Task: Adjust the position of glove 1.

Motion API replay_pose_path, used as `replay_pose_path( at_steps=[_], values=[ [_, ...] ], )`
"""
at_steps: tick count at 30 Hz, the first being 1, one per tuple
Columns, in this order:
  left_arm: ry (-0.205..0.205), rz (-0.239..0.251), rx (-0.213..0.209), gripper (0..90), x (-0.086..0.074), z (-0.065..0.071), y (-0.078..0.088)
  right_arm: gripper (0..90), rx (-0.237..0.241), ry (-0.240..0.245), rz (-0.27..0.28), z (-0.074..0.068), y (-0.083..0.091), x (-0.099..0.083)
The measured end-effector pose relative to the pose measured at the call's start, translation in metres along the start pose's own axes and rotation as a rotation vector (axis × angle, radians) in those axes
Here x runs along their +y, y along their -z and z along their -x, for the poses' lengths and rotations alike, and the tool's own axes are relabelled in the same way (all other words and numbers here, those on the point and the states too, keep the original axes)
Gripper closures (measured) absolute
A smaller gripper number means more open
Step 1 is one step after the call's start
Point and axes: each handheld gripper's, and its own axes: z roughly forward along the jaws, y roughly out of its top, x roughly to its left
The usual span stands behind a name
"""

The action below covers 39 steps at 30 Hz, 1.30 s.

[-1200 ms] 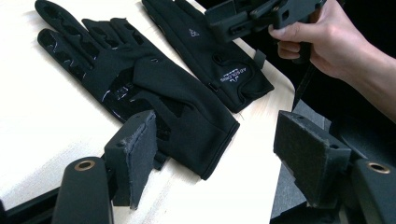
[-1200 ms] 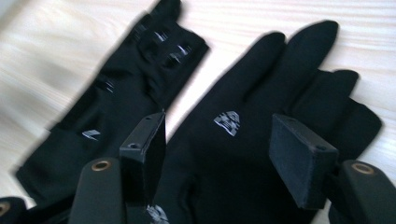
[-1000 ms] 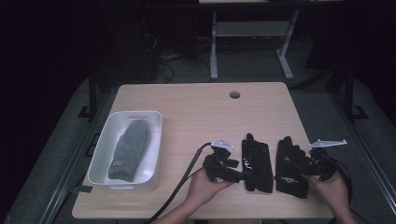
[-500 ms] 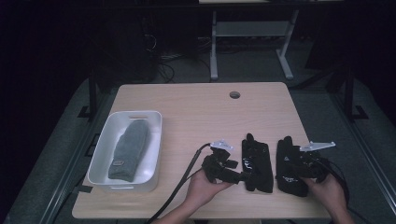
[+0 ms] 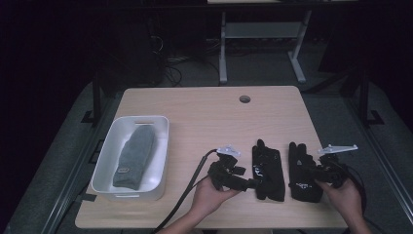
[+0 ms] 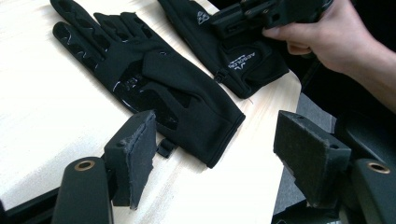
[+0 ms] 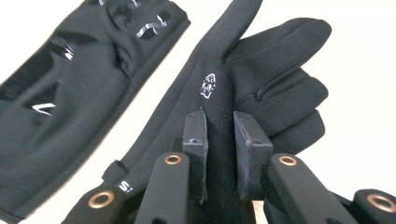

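Pinching a fold of the right black fabric glove point(image 7: 261, 88), the right gripper point(image 7: 219, 140) has just been closing and should lift slowly, while the left gripper point(image 6: 215, 154) stays spread beside the other black glove point(image 6: 154, 84)

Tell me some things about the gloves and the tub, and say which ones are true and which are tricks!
1. Two black gloves lie side by side on the table. True: the left glove and the right glove rest on the wooden table.
2. The white tub is empty. False: the white tub holds a grey mitten.
3. The right gripper pinches the right glove. True: its fingers have just been closing and now squeeze a fold of the fabric.
4. The left gripper is clamped on a glove. False: its fingers stand wide apart, with nothing gripped.
5. The gloves are red. False: both are black.
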Motion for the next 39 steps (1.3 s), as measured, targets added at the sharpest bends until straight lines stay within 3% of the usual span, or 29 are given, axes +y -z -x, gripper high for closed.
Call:
replay_pose_path(
  at_steps=[8,17,28,39],
  values=[
    [0.001,0.003,0.003,29.6,0.0,0.0,0.002,76.1,0.045,0.011,0.047,-0.014,0.012,0.021],
    [0.006,0.018,0.008,29.5,0.0,-0.002,0.008,75.8,0.11,0.013,0.082,-0.037,0.011,0.044],
    [0.015,0.019,0.018,29.3,-0.005,-0.006,0.013,75.4,0.161,0.037,0.069,-0.064,-0.013,0.059],
    [0.029,0.025,0.025,29.0,-0.009,-0.011,0.016,71.7,0.177,0.022,0.024,-0.071,-0.037,0.053]
  ],
)
